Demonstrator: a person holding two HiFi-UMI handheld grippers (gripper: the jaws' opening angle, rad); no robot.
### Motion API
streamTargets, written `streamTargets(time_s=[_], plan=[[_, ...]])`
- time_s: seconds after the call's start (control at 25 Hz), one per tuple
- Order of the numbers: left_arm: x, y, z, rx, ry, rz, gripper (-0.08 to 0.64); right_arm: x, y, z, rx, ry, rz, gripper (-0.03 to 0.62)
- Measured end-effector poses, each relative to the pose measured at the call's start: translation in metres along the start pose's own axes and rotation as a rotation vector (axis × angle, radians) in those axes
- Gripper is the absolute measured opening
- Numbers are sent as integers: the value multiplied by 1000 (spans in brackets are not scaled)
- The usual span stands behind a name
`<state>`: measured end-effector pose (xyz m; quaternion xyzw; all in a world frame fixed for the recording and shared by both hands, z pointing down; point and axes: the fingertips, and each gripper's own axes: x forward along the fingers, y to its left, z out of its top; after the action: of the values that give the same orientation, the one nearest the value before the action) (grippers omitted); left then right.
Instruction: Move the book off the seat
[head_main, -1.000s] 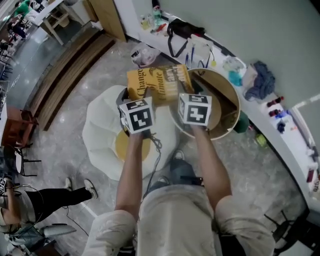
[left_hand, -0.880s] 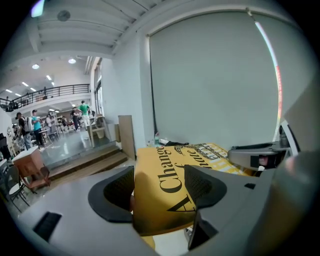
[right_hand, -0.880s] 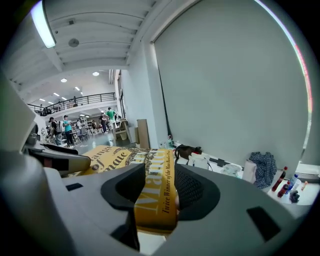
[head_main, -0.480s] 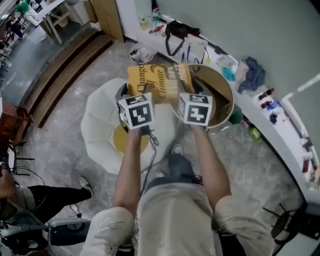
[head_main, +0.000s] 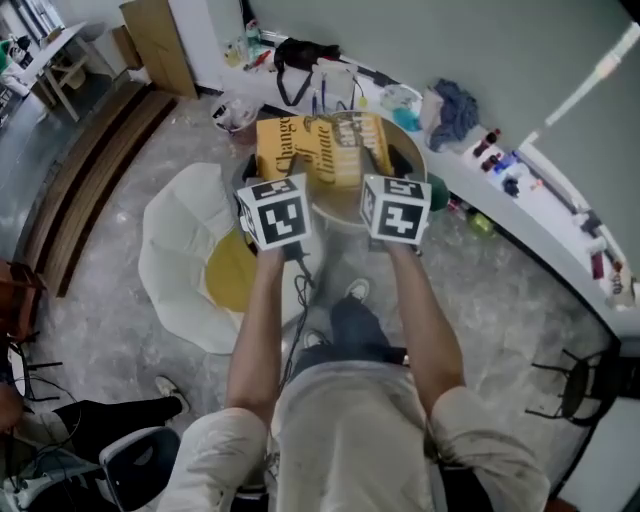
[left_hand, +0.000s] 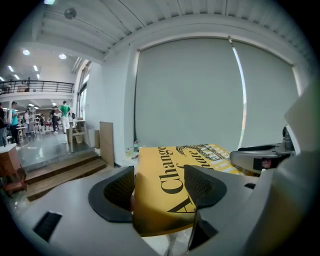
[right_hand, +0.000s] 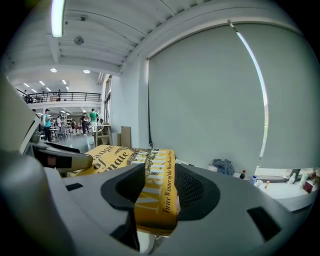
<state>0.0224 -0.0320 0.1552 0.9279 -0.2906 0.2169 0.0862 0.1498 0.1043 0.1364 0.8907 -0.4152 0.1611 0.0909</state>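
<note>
Yellow book clamped — left hand-held gripper, right hand-held gripper.

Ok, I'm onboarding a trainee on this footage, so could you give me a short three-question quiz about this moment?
1. True or false: the left gripper and the right gripper are both clamped on the yellow book.
2. Where is the book relative to the white seat? A) lying on it; B) held in the air, off it; C) under it.
3. Fill in: the cushion on the seat is ___ in colour.
Key: 1 true; 2 B; 3 yellow.
</note>
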Motion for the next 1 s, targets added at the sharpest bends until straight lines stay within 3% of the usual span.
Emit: streamTargets(time_s=[0.32, 0.52, 0.72, 1.0], plan=[[8, -128, 7, 87, -11, -194, 321, -58, -118, -16, 66, -6, -208, 190], [16, -199, 11, 133, -9, -268, 321, -81, -182, -26, 109, -6, -284, 190], [25, -254, 12, 168, 1, -296, 321, -93, -235, -37, 157, -7, -312, 190], [41, -305, 18, 171, 5, -255, 321, -80, -293, -37, 161, -12, -276, 190]])
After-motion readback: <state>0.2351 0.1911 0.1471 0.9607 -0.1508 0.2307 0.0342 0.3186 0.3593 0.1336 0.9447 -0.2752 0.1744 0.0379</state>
